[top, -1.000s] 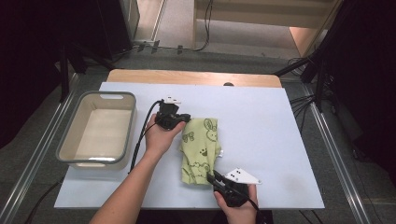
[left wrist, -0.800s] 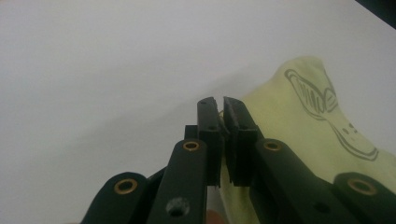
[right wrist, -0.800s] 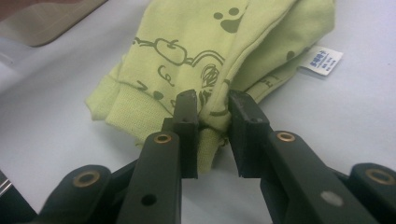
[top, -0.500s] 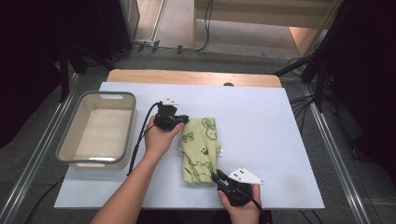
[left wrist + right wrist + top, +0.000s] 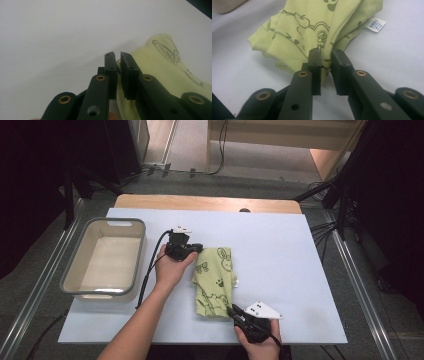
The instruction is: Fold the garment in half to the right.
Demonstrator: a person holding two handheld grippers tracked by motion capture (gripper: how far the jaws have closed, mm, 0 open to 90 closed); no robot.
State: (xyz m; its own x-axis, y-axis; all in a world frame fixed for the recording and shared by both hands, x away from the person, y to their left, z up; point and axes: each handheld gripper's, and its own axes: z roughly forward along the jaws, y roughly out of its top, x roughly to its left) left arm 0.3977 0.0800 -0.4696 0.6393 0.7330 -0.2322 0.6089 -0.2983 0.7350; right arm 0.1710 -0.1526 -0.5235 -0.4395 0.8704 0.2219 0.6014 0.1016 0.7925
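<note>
Green cloth (image 5: 215, 281) — pinched by left claw (image 5: 116, 55) and right claw (image 5: 325, 53).

The folded garment (image 5: 216, 281) lies on the counter (image 5: 290, 270), near its middle. The tub (image 5: 106, 257) stands at the counter's left edge, well apart from the garment. The left gripper (image 5: 199, 249) sits at the garment's far left corner, between tub and garment, its jaws closed on the cloth edge. The right gripper (image 5: 234, 311) sits at the garment's near right corner, jaws pinching the hem. A label (image 5: 375, 25) projects from the garment's right side onto the counter
</note>
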